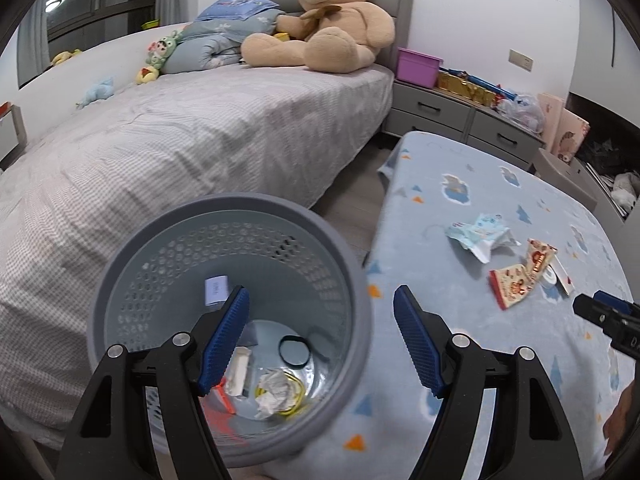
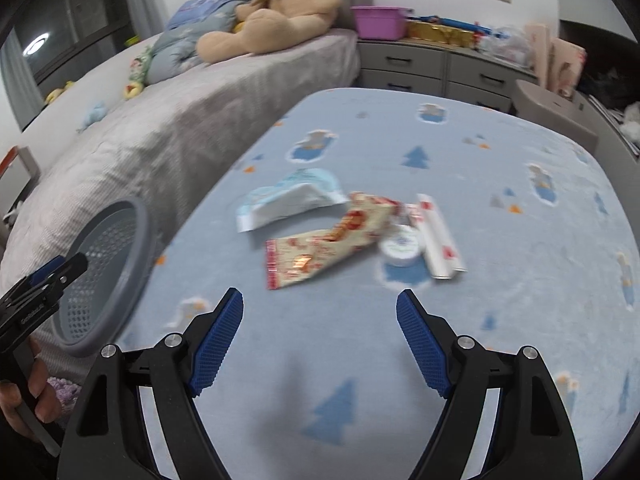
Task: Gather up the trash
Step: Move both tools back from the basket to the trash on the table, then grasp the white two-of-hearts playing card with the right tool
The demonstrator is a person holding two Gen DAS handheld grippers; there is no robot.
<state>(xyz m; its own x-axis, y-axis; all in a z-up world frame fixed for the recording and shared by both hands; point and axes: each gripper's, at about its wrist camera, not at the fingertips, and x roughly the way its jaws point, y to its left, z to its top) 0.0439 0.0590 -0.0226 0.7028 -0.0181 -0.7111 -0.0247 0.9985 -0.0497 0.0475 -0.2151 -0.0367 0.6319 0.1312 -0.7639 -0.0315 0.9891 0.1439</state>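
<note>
A grey perforated trash basket stands beside a table covered with a light blue blanket; it also shows in the right wrist view. It holds crumpled paper and other scraps. My left gripper is open and empty, over the basket's right rim. On the blanket lie a blue-white wrapper, a red-patterned snack bag, a small round white lid and a white box. My right gripper is open and empty, short of the snack bag.
A bed with a grey cover lies left of the basket, with a big teddy bear and soft toys. A grey dresser with a purple bin stands behind the table. Floor gap runs between bed and table.
</note>
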